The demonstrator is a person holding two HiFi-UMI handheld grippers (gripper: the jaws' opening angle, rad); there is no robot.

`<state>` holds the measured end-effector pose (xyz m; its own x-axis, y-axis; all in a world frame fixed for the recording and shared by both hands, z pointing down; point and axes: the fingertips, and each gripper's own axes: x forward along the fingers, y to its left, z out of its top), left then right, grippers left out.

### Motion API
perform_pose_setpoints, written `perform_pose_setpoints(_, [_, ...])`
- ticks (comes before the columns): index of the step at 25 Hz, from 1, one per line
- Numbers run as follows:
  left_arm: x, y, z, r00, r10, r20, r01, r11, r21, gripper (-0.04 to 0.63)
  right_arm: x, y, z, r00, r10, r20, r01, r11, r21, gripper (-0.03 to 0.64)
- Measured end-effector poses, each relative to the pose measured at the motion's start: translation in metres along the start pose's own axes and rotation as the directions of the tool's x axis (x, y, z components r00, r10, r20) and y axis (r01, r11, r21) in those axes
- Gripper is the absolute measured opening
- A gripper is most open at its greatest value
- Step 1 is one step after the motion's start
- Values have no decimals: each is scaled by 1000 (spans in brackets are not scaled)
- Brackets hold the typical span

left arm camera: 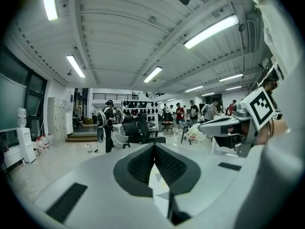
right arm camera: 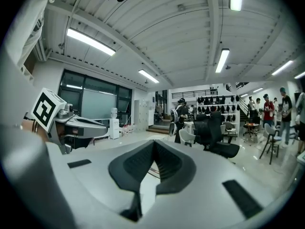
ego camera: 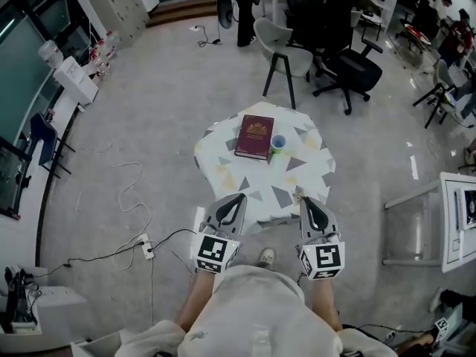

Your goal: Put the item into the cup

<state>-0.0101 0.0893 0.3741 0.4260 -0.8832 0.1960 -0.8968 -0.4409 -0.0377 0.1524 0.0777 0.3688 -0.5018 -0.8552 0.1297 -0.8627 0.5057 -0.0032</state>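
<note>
Grey left gripper [ego camera: 238,199] and right gripper [ego camera: 306,201], both with jaws pressed together on nothing, hang side by side over the near edge of a small patterned table [ego camera: 223,171]. The cup [ego camera: 279,143] stands farther back on it, just beside a dark red book [ego camera: 254,137].

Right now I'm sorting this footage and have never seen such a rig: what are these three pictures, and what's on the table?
No robot here: a person holds a pair of tongs in each hand, the left tongs and the right tongs. The head view looks down from a camera on the person's head; each other view rides on one pair and looks along its jaws. Both are shut, holding nothing. On the patterned table lie a dark red book and, beside it, a cup.
</note>
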Motion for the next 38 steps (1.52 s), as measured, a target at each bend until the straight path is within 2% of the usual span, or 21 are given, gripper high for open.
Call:
perform_pose_setpoints(8, [26,8,1,1000,-8,-9,8,1000,16,12,22,-17,-7,1000,-6,-10,6,1000,17,5])
perform_pose_setpoints(14, [57,22,4,999,-44,13,44,999,6,12,44,-25,-8,999,-34,-19,35,999,8,5])
perform_pose_setpoints(22, [106,56,13,994,-106,25,106,994,-3,12,90,-40,5,996,-92,-21,91,996,-6,5])
perform_pose_setpoints(29, [142,83,10,988,-156,19,157,987,-18,12,130,-49,0,990,-129,-61,129,992,-3,5])
perform_pose_setpoints(38, [179,116,14,967,-251,31,252,967,-28,12,178,-49,2,977,-189,-102,188,982,-19,5])
